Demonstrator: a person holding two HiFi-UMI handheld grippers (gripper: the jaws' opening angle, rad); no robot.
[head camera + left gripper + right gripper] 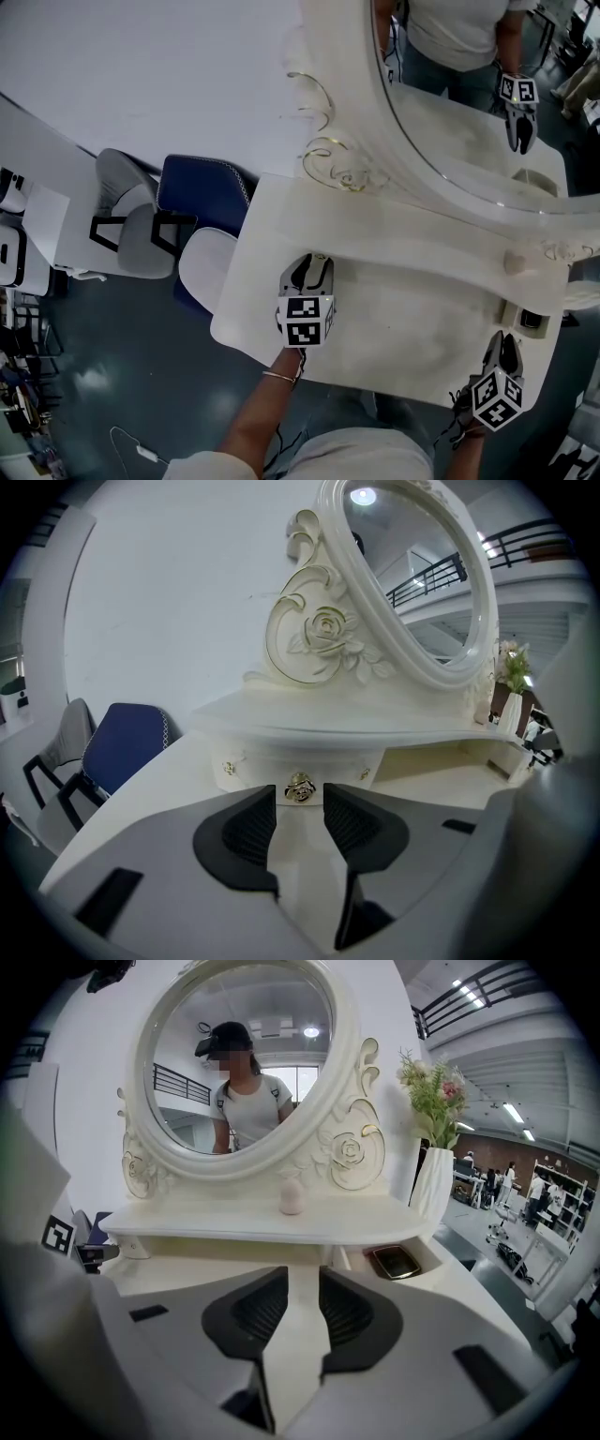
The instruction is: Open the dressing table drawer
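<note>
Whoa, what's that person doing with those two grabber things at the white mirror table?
A person holds a grabber in each hand over a white dressing table. The left gripper points at a little drawer under the shelf. Its jaws are open and lined up with the gold knob, but not gripping it yet. The right gripper hovers over the table, open and empty. The drawer looks shut.

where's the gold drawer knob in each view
Head view: not in it; the shelf hides it.
Left gripper view: gold knob, low centre, on the drawer front.
Right gripper view: not made out.
Shared landmark: the oval mirror, in all three.
</note>
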